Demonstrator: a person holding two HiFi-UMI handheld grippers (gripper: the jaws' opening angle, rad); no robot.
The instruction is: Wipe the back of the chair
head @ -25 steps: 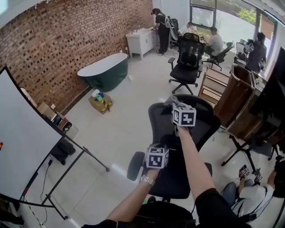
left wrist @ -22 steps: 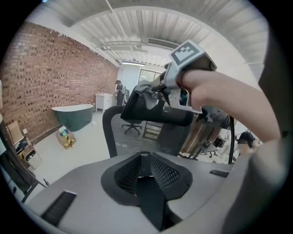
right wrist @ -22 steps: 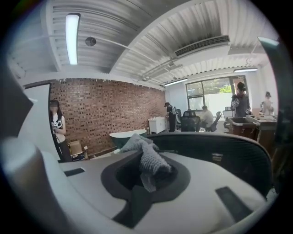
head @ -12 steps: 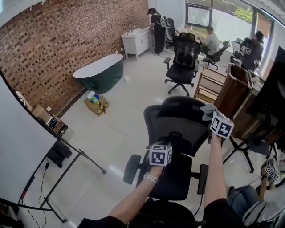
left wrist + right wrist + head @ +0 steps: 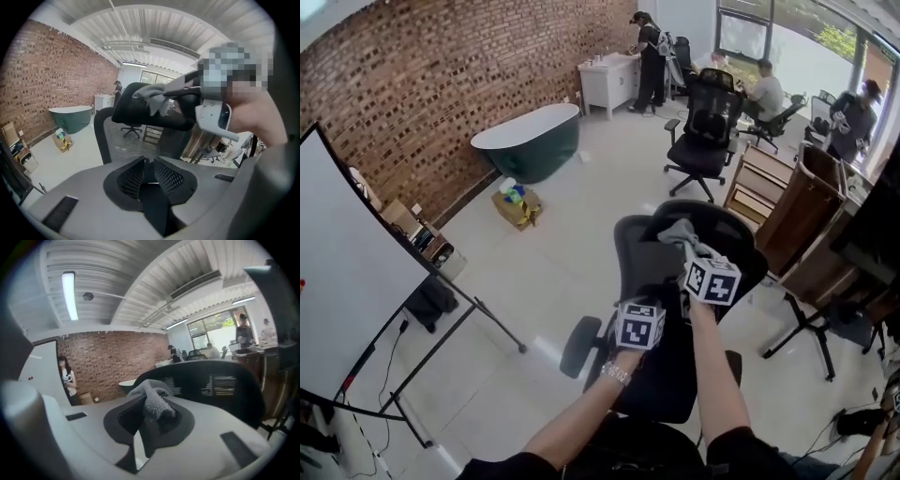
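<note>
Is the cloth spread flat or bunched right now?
Bunched: the grey cloth sits as a crumpled wad in the right gripper, shut on it.

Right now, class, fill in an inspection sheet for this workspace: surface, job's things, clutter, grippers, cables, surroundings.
Surface: chair back, black mesh, upright.
Job's things: grey cloth at the back's top edge.
Clutter: box on the floor beside the bathtub.
Grippers: right gripper shut on the cloth; left gripper shut, empty.
Cables: thin cable under the whiteboard.
Surroundings: brick wall, second office chair, people at the far end.
</note>
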